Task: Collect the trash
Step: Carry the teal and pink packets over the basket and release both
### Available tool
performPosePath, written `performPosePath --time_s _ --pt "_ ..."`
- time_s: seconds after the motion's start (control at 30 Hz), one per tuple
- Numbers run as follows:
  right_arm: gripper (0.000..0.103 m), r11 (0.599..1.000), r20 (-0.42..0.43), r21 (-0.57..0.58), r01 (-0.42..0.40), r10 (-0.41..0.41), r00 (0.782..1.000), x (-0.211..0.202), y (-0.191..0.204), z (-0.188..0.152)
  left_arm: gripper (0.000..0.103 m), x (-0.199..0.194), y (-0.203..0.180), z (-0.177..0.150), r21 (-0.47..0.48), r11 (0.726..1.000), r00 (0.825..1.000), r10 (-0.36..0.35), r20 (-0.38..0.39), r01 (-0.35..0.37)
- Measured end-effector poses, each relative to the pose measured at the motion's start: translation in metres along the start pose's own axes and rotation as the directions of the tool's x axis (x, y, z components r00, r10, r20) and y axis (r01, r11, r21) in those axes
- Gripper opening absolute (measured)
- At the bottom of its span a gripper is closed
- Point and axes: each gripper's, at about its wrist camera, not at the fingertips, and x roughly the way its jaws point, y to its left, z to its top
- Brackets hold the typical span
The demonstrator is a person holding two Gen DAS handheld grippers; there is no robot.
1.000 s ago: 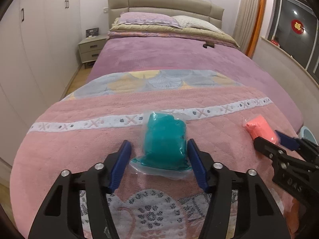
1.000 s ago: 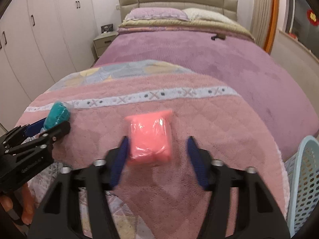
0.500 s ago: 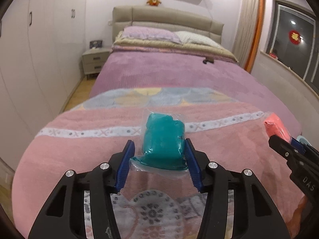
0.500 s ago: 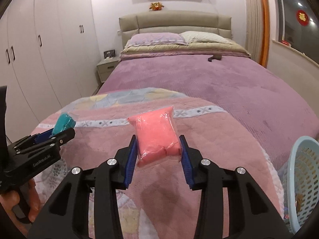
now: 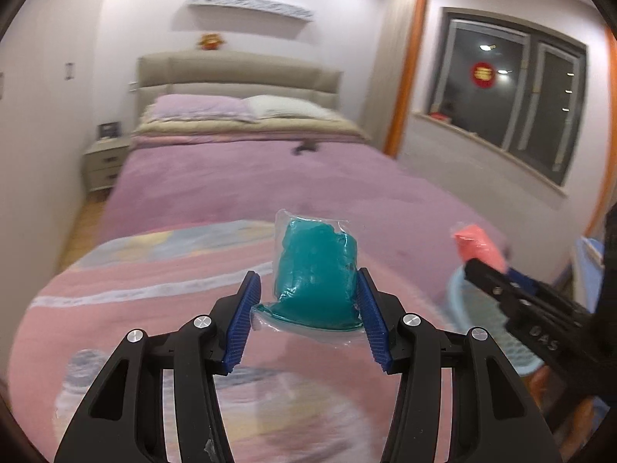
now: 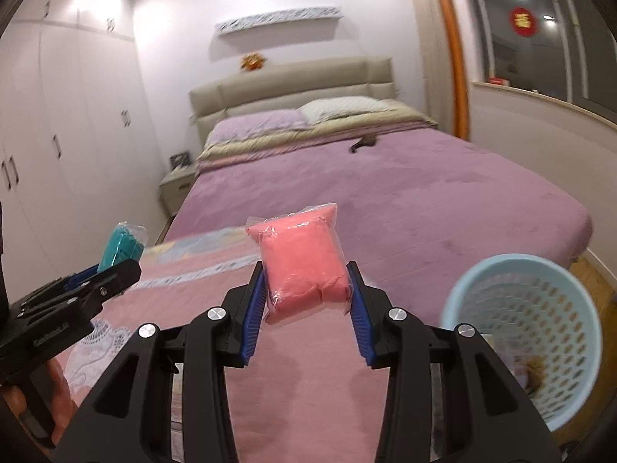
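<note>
A teal packet (image 5: 314,270) in clear plastic is pinched between the blue pads of my left gripper (image 5: 308,297), held up above the pink blanket (image 5: 135,270). My right gripper (image 6: 306,285) is shut on a pink packet (image 6: 304,266), also lifted off the bed. Each gripper shows in the other's view: the right gripper (image 5: 497,270) with the pink packet (image 5: 476,241) at the right edge, the left gripper (image 6: 108,266) with the teal packet (image 6: 119,245) at the left. A light blue mesh basket (image 6: 513,270) stands low to the right of the bed.
The bed (image 6: 405,193) with a purple cover runs back to a beige headboard (image 6: 289,85); a small dark object (image 6: 362,142) lies on it. White wardrobes (image 6: 58,154) and a nightstand (image 6: 175,189) line the left. A window ledge (image 5: 482,146) runs along the right. Some scraps lie in the basket.
Both grippers closed on their packets and lifted them off the blanket. Both have swung toward the right, bringing the blue basket further into view.
</note>
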Motion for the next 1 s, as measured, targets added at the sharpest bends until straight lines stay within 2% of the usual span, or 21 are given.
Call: performPosePath --time_s 0.1,0.3,0.5,0.67,0.87,0.97,1.0 --pt "0.037 0.998 0.026 0.041 0.052 -0.053 0.998 -0.017 -0.030 0.005 0.049 0.007 -0.031 0.003 0.053 0.998 1.000 -0.027 0.002 0.027" --pt "0.037 0.979 0.036 0.117 0.167 -0.172 0.984 -0.036 -0.089 0.005 0.049 0.033 -0.091 -0.002 0.129 0.986 0.994 -0.097 -0.042 0.102" --pt "0.037 0.952 0.008 0.209 0.224 -0.231 0.973 -0.042 -0.139 -0.005 0.049 0.062 -0.135 -0.013 0.193 0.970 0.986 -0.128 -0.105 0.146" --pt "0.037 0.937 -0.016 0.246 0.250 -0.254 0.967 -0.044 -0.164 -0.015 0.049 0.084 -0.164 -0.016 0.203 0.959 0.975 -0.173 -0.138 0.199" --pt "0.038 0.915 -0.075 0.275 0.296 -0.286 0.955 -0.029 -0.185 -0.023 0.049 0.102 -0.195 -0.022 0.214 0.940 0.959 -0.238 -0.156 0.268" --pt "0.041 0.892 -0.105 0.312 0.326 -0.308 0.945 -0.026 -0.200 -0.030 0.050 0.113 -0.206 -0.026 0.214 0.927 0.945 -0.271 -0.181 0.307" --pt "0.044 0.884 -0.119 0.330 0.332 -0.310 0.943 -0.024 -0.206 -0.032 0.050 0.116 -0.210 -0.027 0.221 0.916 0.935 -0.296 -0.194 0.336"
